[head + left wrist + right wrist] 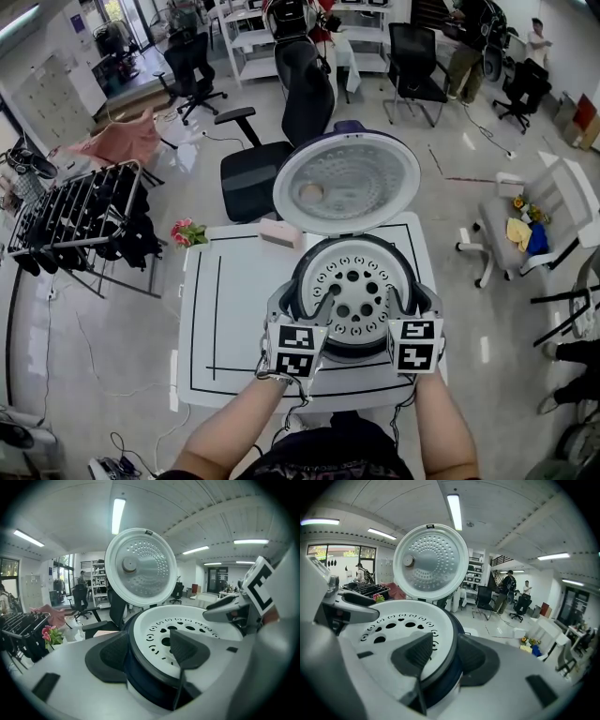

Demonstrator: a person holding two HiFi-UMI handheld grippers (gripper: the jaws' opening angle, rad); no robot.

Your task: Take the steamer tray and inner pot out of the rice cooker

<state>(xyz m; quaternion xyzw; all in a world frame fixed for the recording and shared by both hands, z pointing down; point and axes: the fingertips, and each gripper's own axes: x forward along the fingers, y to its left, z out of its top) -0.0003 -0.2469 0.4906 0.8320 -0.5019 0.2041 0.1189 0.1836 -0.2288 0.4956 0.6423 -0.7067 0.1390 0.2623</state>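
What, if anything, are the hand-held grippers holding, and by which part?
Nothing: the left hand-held gripper and right hand-held gripper are open, astride the cooker and tray rims.

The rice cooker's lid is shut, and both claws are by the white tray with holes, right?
No: the lid is open, standing up, as the head view shows. The left claw and right claw are by the white tray.

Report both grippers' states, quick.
Left gripper: open, jaws astride the rim of the rice cooker, gripping nothing.
Right gripper: open, astride the same rim, gripping nothing.
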